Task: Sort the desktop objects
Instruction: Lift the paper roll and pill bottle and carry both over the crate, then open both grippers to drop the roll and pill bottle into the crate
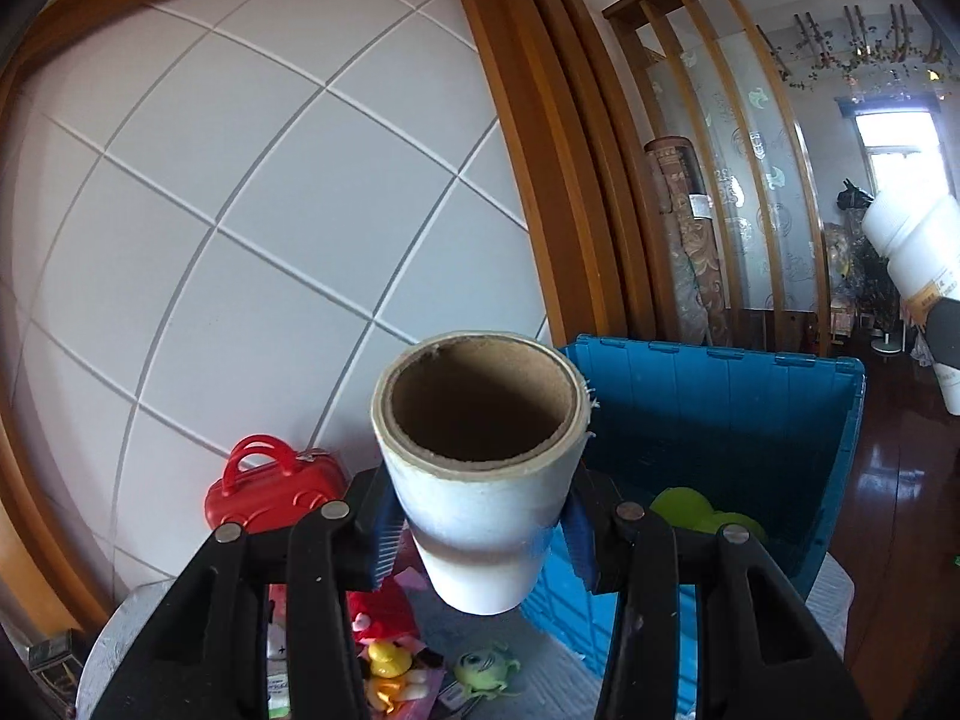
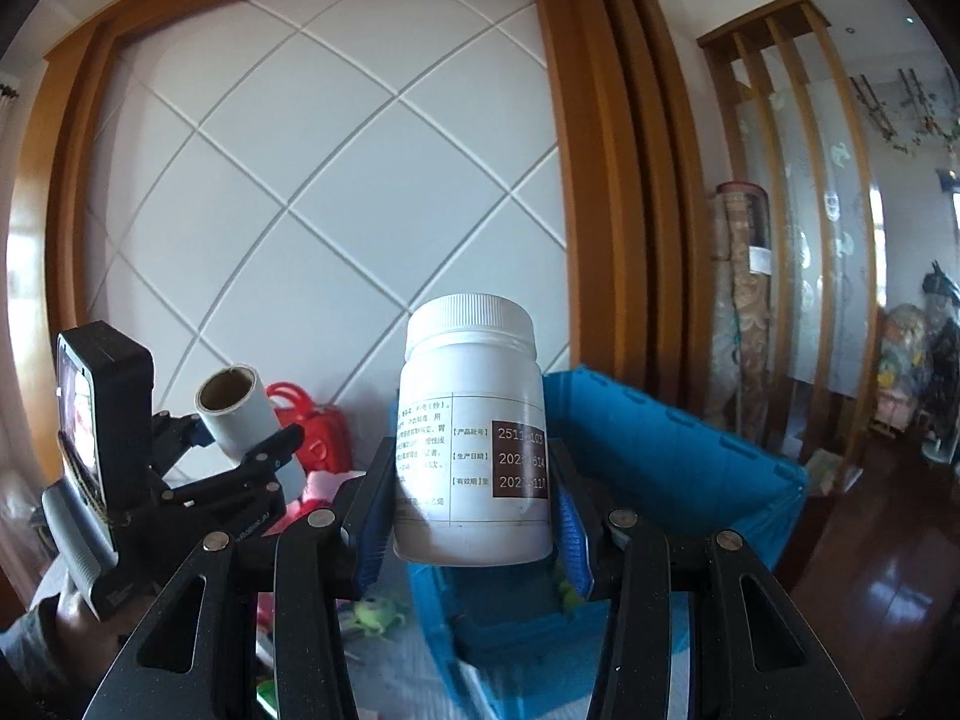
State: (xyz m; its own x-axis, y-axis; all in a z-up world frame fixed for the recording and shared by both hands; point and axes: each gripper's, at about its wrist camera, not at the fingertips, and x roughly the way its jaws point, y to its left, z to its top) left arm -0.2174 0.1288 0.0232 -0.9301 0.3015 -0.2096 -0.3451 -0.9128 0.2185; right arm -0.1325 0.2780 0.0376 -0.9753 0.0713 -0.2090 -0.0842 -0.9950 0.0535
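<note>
Your left gripper (image 1: 480, 531) clamps the cardboard roll (image 1: 480, 456) and your right gripper (image 2: 471, 525) clamps the white bottle (image 2: 474, 426), both held aloft. The blue bin (image 1: 720, 414) at two o'clock already holds something green. The red case (image 1: 270, 480) and small toys at seven o'clock remain to sort.

Below the left tool (image 1: 483, 531), we see small toys (image 1: 420, 660) partly hidden; beyond the right tool (image 2: 471, 531), the blue crate (image 2: 678, 450) blurs, its contents unreadable.

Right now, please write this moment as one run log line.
left gripper: shut on cardboard roll | right gripper: shut on white bottle | both lifted near blue bin
</note>
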